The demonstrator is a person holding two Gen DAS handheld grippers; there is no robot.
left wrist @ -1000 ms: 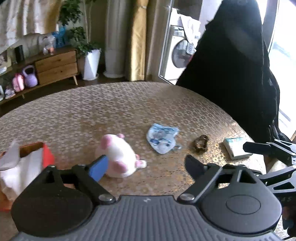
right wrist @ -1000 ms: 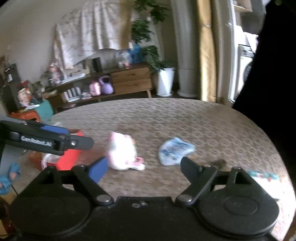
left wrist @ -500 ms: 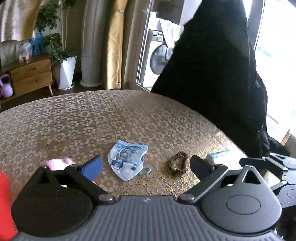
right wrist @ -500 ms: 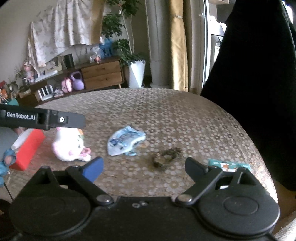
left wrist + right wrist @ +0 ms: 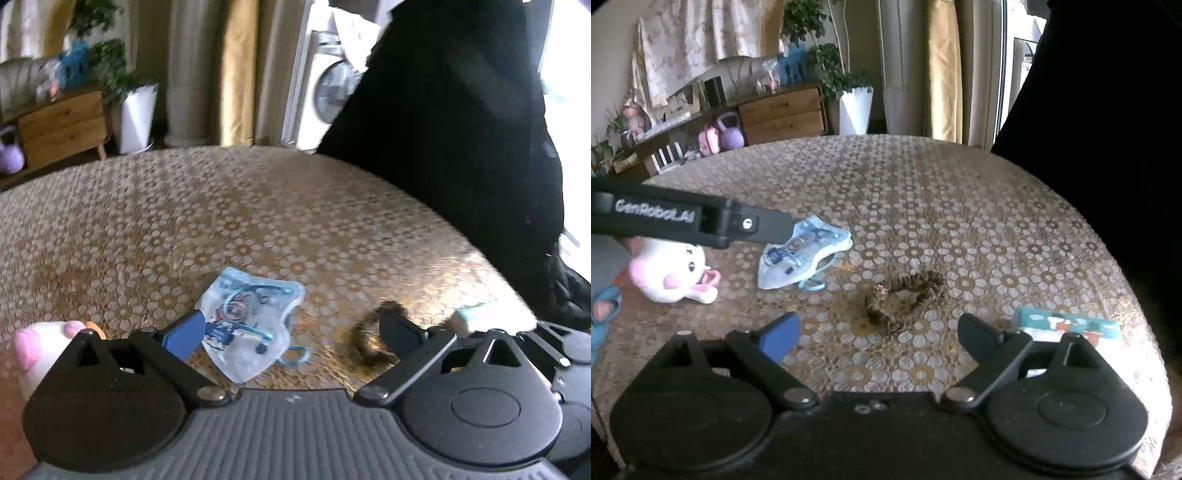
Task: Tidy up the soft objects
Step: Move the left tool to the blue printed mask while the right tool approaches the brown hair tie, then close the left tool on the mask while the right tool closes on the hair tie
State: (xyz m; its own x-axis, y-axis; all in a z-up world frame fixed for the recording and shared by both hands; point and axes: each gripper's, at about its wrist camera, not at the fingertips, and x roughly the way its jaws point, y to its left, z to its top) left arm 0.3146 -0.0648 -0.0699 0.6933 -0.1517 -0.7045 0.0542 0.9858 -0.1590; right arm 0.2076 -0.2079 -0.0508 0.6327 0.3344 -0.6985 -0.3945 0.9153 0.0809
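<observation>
A blue-and-white cartoon face mask (image 5: 251,325) (image 5: 801,254) lies flat on the table, just ahead of my left gripper (image 5: 291,330), which is open and empty. A brown scrunchie (image 5: 905,295) (image 5: 369,339) lies just beyond my right gripper (image 5: 879,332). That gripper's jaws stand wide and are closing a little, with nothing between the pads. A white and pink plush bunny (image 5: 672,269) (image 5: 40,343) lies to the left of the mask. One left finger (image 5: 701,221) crosses the right wrist view above the bunny.
A teal packet (image 5: 1067,325) (image 5: 472,314) lies near the table's right edge. The round table (image 5: 258,206) wears a gold flowered cloth. A black garment (image 5: 461,129) hangs at the far right. A wooden cabinet (image 5: 783,114) and a white plant pot (image 5: 855,110) stand beyond.
Both grippers have moved right and down toward the table. The mask and scrunchie now sit close ahead of the fingers. The red box has left the left wrist view.
</observation>
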